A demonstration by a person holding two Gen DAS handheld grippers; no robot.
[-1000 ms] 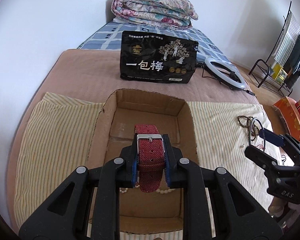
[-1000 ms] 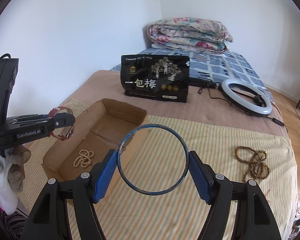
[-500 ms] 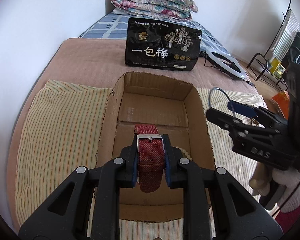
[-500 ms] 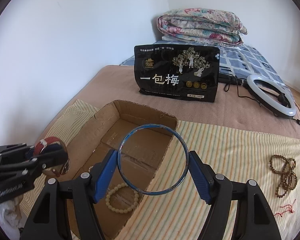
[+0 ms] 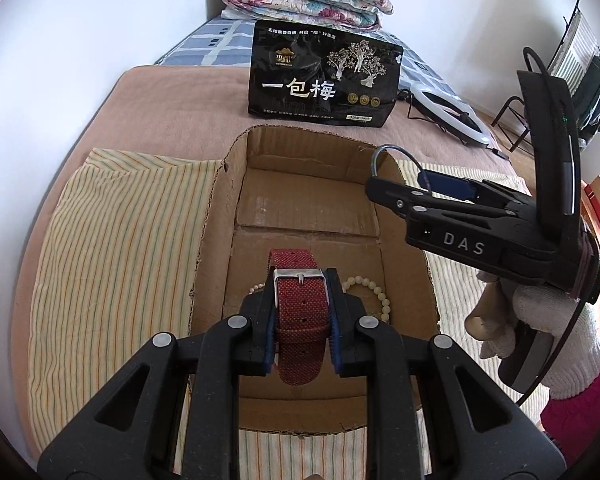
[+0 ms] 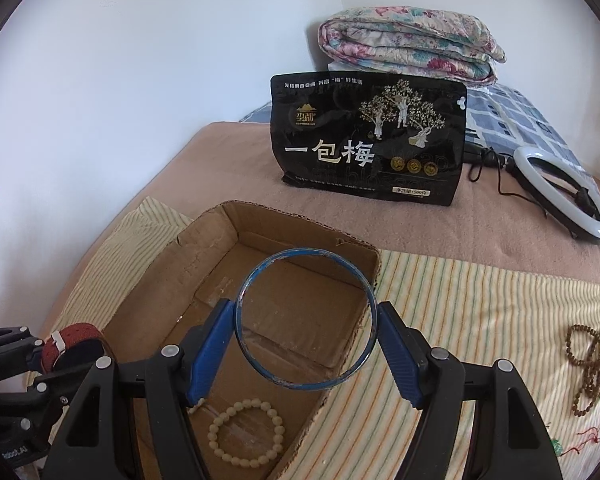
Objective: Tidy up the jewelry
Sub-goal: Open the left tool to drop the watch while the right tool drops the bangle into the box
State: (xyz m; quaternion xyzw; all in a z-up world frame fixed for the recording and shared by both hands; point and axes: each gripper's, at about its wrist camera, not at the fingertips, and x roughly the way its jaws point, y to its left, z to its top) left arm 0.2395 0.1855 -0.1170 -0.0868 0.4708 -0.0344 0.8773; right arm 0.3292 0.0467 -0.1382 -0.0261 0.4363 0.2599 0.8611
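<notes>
My left gripper (image 5: 302, 312) is shut on a red woven watch strap (image 5: 299, 300) with a silver buckle, held over the near half of the open cardboard box (image 5: 408, 280). My right gripper (image 6: 306, 336) is shut on a thin blue bangle (image 6: 306, 320), held upright over the box's right wall (image 6: 356, 316). In the left wrist view the right gripper (image 5: 400, 188) reaches in from the right, above the box's far right corner. A cream bead bracelet (image 6: 244, 432) lies on the box floor. The left gripper with the red strap (image 6: 72, 338) shows at the lower left of the right wrist view.
A brown bead string (image 6: 588, 364) lies on the striped cloth (image 6: 480, 320) to the right. A black snack bag (image 6: 368, 140) stands behind the box, a ring light (image 6: 560, 196) beside it, a folded quilt (image 6: 408, 44) further back. A white wall runs along the left.
The right gripper with the bangle has moved left, from over the striped cloth to over the box. The left gripper has edged slightly forward over the box, still holding the strap.
</notes>
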